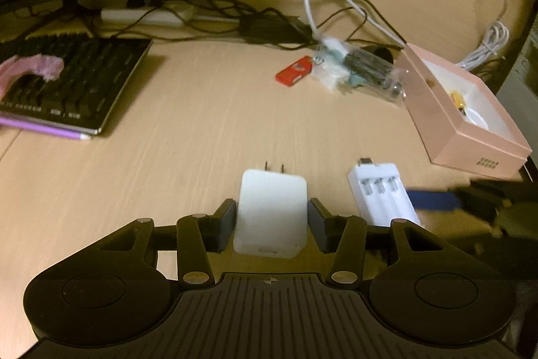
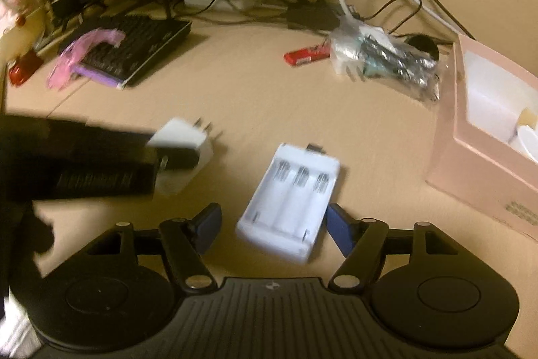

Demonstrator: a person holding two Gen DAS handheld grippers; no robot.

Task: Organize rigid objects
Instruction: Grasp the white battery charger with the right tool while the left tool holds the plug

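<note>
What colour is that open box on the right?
Pale pink box, white inside; the left wrist view shows it best.

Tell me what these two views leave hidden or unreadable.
- Pink box contents: near wall hides most, left view; right view's edge cuts the box off.
- Box label: too small to read.
- Clear bag contents: blurred.
- Left gripper's grip on white plug: contact unclear.

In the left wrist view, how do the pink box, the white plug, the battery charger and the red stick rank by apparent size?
Largest to smallest as they look:
1. pink box
2. white plug, though it is nearest the camera
3. battery charger, close to the plug in look, so this pair is unsure
4. red stick, far away
</note>
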